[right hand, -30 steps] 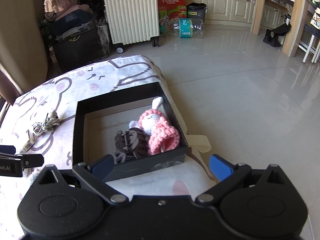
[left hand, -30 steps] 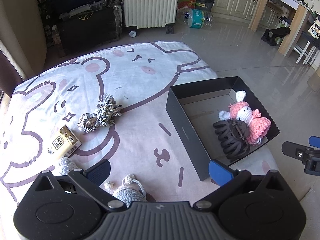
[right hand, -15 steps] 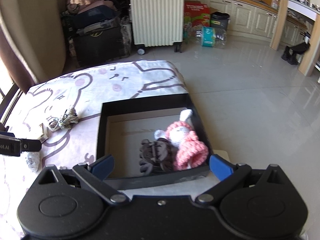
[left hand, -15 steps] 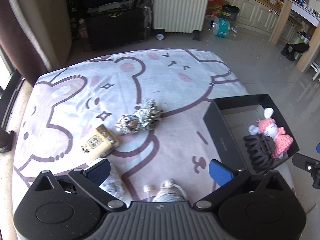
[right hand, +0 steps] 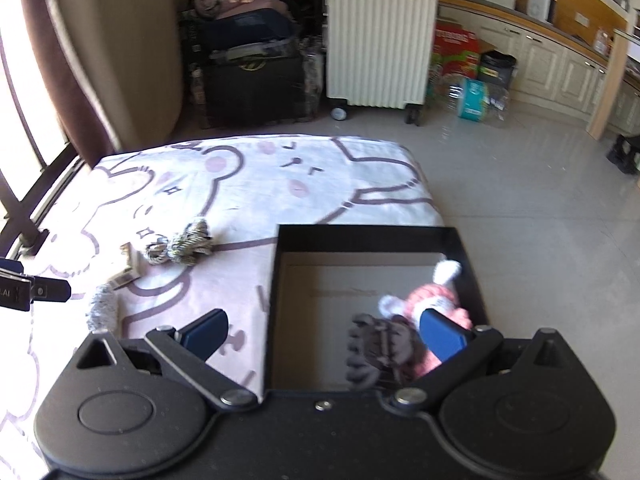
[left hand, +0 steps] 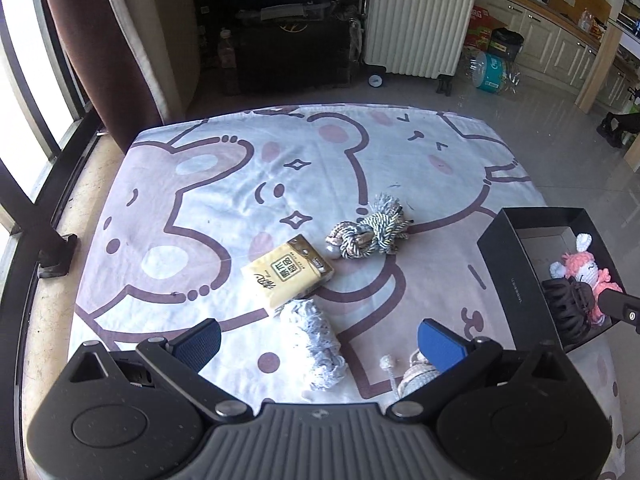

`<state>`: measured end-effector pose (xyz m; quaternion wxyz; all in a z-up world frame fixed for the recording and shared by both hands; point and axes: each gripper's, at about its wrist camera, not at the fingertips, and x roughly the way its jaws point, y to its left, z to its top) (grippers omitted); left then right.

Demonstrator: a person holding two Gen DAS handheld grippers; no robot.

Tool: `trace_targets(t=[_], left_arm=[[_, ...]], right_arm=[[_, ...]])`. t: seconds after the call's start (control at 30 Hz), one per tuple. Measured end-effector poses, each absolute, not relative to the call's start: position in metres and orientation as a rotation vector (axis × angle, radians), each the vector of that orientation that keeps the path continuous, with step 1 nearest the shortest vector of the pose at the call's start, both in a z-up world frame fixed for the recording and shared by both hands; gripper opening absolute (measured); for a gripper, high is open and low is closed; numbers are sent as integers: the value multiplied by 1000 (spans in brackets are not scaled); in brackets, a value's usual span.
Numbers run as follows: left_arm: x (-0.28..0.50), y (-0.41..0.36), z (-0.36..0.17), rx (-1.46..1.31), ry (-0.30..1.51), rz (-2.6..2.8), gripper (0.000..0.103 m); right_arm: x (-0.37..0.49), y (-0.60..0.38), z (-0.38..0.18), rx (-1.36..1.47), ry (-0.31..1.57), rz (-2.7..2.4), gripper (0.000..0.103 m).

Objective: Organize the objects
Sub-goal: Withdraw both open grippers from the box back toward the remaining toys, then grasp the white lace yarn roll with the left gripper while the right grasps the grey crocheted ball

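My left gripper [left hand: 320,340]: spread, empty, above white knit piece [left hand: 314,344].
My right gripper [right hand: 324,332]: spread, empty, over black box [right hand: 276,304].
Box contents: pink doll [right hand: 436,304], dark hair claw [right hand: 376,348].
Left of box: tissue pack [left hand: 288,274], rope bundle [left hand: 370,232].
Surface: bear-print sheet [left hand: 224,184].
Beyond: white suitcase [right hand: 380,44].

We see open bedsheet [left hand: 248,184] across the far and left parts of the bed, free for a pass. Nearer us, the tissue pack [left hand: 287,275], knotted rope [left hand: 370,233] and white crochet piece [left hand: 314,344] crowd the middle. Inside the black box [right hand: 276,300] the left half of the floor lies bare; the hair claw [right hand: 374,354] and pink doll [right hand: 434,304] fill its right near corner
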<state>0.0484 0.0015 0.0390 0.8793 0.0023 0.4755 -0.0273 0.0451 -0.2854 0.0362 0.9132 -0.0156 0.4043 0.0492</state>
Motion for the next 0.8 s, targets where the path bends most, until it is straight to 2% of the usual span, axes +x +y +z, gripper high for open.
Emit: trace_targets(t=[0.8], left_arm=[[24, 31, 16, -5, 976, 30, 103]], right_arm=[[45, -233, 12, -10, 879, 219, 103]])
